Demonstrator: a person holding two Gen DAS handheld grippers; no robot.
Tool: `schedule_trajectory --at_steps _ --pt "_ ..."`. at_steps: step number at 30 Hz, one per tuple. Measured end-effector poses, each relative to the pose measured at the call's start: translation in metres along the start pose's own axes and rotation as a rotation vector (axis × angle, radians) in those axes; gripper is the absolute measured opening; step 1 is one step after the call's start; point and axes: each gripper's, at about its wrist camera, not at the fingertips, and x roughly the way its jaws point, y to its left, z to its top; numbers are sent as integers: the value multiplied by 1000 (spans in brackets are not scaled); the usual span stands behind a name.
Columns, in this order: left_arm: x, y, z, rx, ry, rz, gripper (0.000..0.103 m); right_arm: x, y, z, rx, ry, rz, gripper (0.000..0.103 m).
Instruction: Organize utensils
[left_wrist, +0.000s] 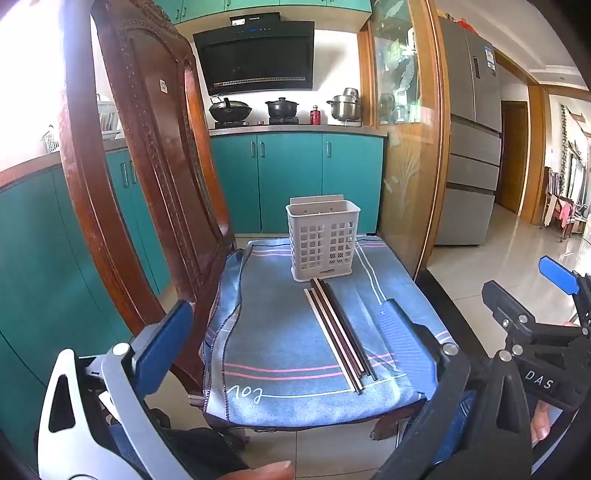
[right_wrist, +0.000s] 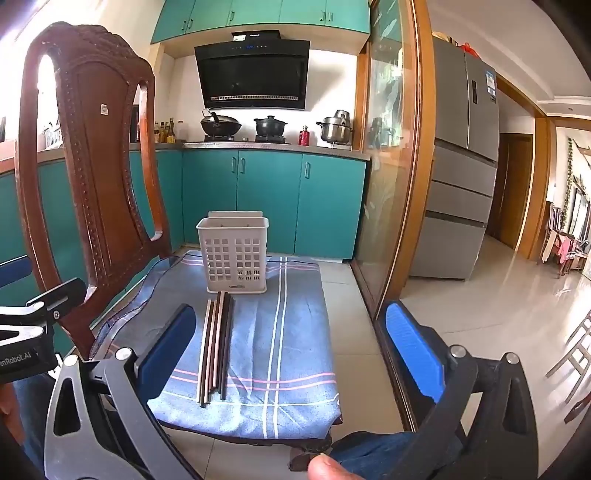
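Note:
Several chopsticks (left_wrist: 338, 334) (right_wrist: 216, 347), dark and pale, lie side by side on a blue cloth (left_wrist: 273, 332) (right_wrist: 291, 332) spread over a chair seat. Behind their far ends stands a white slotted utensil basket (left_wrist: 322, 240) (right_wrist: 235, 253), upright. My left gripper (left_wrist: 286, 332) hovers in front of the seat, open wide, with the chopsticks lying between its blue pads but below and beyond them. My right gripper (right_wrist: 295, 343) is open as well, nothing in it; it hangs to the right of the chopsticks and shows in the left wrist view (left_wrist: 532, 299) at the right edge.
The carved wooden chair back (left_wrist: 147, 147) (right_wrist: 92, 147) rises at the left of the seat. A glass sliding door with a wooden frame (left_wrist: 410, 147) (right_wrist: 391, 166) stands right of the chair. Teal kitchen cabinets (right_wrist: 273, 199) and a tiled floor (right_wrist: 480, 295) lie beyond. A person's knees in jeans are below.

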Motion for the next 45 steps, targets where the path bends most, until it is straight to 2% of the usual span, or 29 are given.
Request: schedule_trajectory --at_steps 45 --pt "-6 -3 3 4 -3 -3 100 -11 4 0 -21 -27 6 101"
